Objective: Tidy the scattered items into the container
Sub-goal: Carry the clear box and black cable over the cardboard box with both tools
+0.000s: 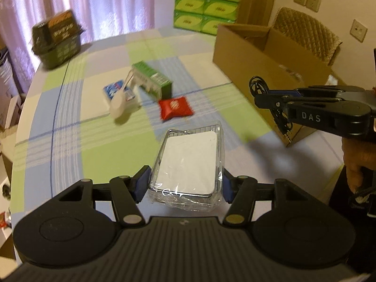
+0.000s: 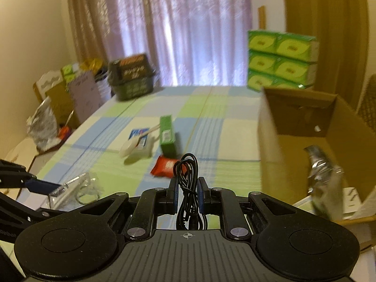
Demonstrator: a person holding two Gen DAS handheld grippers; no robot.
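My left gripper (image 1: pixel 185 183) is shut on a clear plastic box with a white insert (image 1: pixel 190 164), held above the checked tablecloth. My right gripper (image 2: pixel 187 191) is shut on a coiled black cable (image 2: pixel 186 176); the cable (image 1: pixel 260 87) also shows in the left wrist view, hanging beside the open cardboard box (image 1: pixel 270 54). On the cloth lie a red packet (image 1: pixel 175 109), a green carton (image 1: pixel 152 80), a white spoon-shaped item (image 1: pixel 118 103) and a blue-and-white packet (image 1: pixel 112 90). The cardboard box (image 2: pixel 305 127) holds a shiny wrapped item (image 2: pixel 324 176).
A dark green bin (image 1: pixel 57 38) stands at the table's far left corner. Stacked green tissue packs (image 1: pixel 206 4) sit behind the cardboard box. A quilted chair back (image 1: pixel 307 33) is beyond the box. Bags and boxes (image 2: pixel 58 108) crowd the floor left of the table. A hand (image 1: pixel 357 162) holds the right gripper.
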